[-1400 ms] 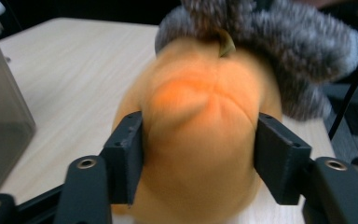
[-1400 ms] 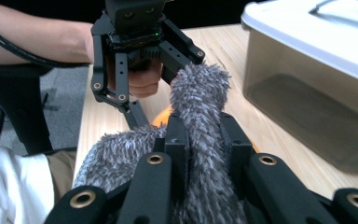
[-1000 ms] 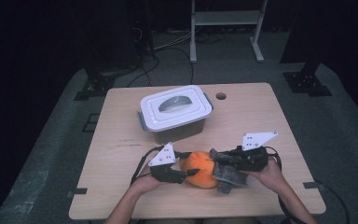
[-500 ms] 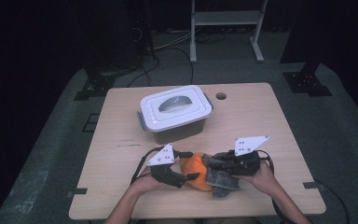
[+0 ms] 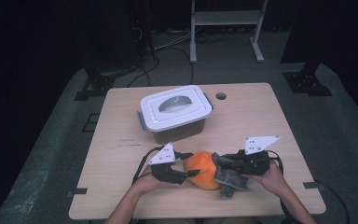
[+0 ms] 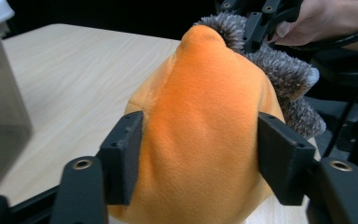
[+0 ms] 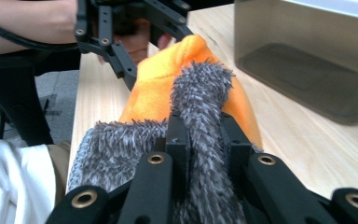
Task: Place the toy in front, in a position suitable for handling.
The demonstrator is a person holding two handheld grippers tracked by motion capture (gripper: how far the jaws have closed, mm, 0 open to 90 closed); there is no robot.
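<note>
Right now my left gripper [image 5: 192,167] clamps the orange body of a plush toy [image 5: 204,169], one black jaw pressed into each flank, as the left gripper view shows with the orange fabric [image 6: 205,135] bulging between them. My right gripper [image 5: 220,164] meets the toy from the other side and pinches a strip of its grey furry part [image 7: 200,121]; in the right gripper view the fur stands up squeezed between the two jaws, which sit nearly together on it. The toy rests near the front edge of the wooden table [image 5: 261,116], between my two hands, with a flap of the grey fur [image 5: 230,179] lying on the tabletop under my right gripper. I cannot tell whether the orange body touches the wood or hangs just above it. Farther back, toward the middle of the table, stands a lidded plastic box [image 5: 176,113] with a white lid and dark translucent walls, well apart from the toy. Behind it, a round hole [image 5: 221,96] pierces the tabletop. My left hand [image 5: 144,183] and right hand [image 5: 272,175] hold the gripper handles from the near side.
</note>
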